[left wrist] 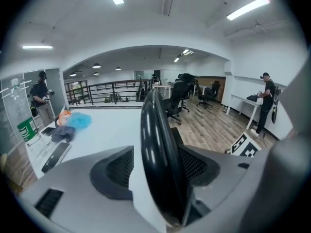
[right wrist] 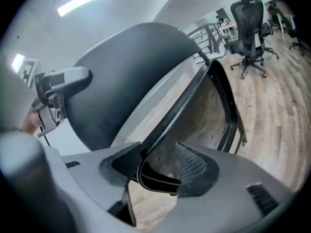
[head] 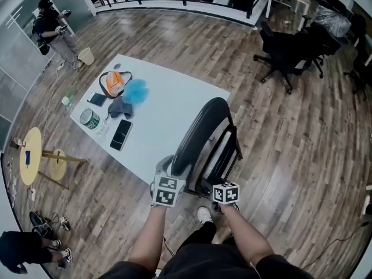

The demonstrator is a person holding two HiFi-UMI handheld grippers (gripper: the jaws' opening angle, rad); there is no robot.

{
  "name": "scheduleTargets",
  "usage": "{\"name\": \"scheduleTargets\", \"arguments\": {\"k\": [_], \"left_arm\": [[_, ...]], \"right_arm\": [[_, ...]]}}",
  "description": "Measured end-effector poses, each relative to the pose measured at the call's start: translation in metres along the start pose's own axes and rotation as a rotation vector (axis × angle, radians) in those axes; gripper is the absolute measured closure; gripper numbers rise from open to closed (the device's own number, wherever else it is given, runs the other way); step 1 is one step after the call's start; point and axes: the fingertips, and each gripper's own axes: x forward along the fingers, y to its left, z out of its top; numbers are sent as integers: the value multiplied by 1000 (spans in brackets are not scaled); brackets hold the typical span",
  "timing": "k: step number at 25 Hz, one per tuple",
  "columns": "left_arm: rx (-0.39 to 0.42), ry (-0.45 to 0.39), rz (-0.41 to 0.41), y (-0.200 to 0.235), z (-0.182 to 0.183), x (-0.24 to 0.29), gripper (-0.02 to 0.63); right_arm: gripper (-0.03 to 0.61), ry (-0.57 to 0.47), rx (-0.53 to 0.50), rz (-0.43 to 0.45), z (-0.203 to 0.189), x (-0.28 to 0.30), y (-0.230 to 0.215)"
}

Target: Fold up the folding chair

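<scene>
Both forearms [head: 152, 237] reach out from the bottom of the head view, each ending in a gripper with a marker cube. At the folding chair [head: 200, 129], the left gripper [head: 168, 170] sits on the desk side. The right gripper [head: 214, 186] is at the black tube frame [head: 229, 150] on the other side. The chair stands on the wood floor [head: 290, 156] just beside the near right edge of the white desk [head: 174, 103]. Its dark curved shell is raised steeply and shows almost edge-on from above.

In the left gripper view the fingers [left wrist: 114, 171] stand wide apart with the shell's thick black rim between them. A strip of white desk shows between the rim and the left pad (whether the other pad touches the rim I cannot tell). In the right gripper view the fingers [right wrist: 192, 165] are also apart. A bend of the tube frame lies between them, close to the left pad and clear of the right one.

Near the desk's left corner lie a phone [head: 121, 134], a blue puff [head: 135, 90] and an orange pouch [head: 115, 83]. Black office chairs [head: 285, 51] stand well apart, far across the floor.
</scene>
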Motion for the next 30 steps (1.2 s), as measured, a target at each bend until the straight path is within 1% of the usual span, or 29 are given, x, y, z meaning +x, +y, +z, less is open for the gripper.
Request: {"name": "scheduleTargets", "arguments": {"k": [1,3,5,7,8,10,11,12,13,15,18,20,23,26,30], "left_arm": [[-23,-17,3,2,-3,-10,334],[-92,-74,19,4,-9,-35,327],[-144,-131,68,2,-16,-60,327],[-170,-166,96,-12,-25,-80,327],[-178,-184,95,-25,-29,-87,332],[-197,-234,102,-54,-33,-100,414],[-209,-264,114,-69,-32,-107,479],[-220,-293,126,-85,-31,-114,551],[-227,-315,130,-104,-30,-121,596],[-221,-339,111,-148,-28,-130,607],[-196,-357,41,-224,-28,-137,609],[-180,-362,-3,-277,-29,-142,609],[-166,-380,-55,-356,-31,-151,609],[-156,-420,-117,-428,-30,-161,609],[-132,-429,-187,-495,-31,-169,609]], "right_arm": [[367,-22,-20,-28,1,-12,-5],[367,-76,-70,-64,4,-42,-12],[368,-148,-131,-78,10,-76,-13],[370,-237,-217,-92,18,-115,-7],[394,-287,-269,-104,22,-135,-2],[491,-381,-381,-134,28,-177,8],[548,-416,-436,-149,29,-196,13],[561,-442,-486,-162,29,-214,18],[563,-463,-527,-179,27,-233,23],[563,-512,-577,-220,21,-273,30],[565,-597,-590,-276,9,-338,29],[565,-630,-579,-309,-9,-382,19],[565,-647,-555,-369,-46,-450,-5],[565,-658,-532,-415,-84,-513,-27],[565,-677,-511,-472,-120,-572,-42]]}}
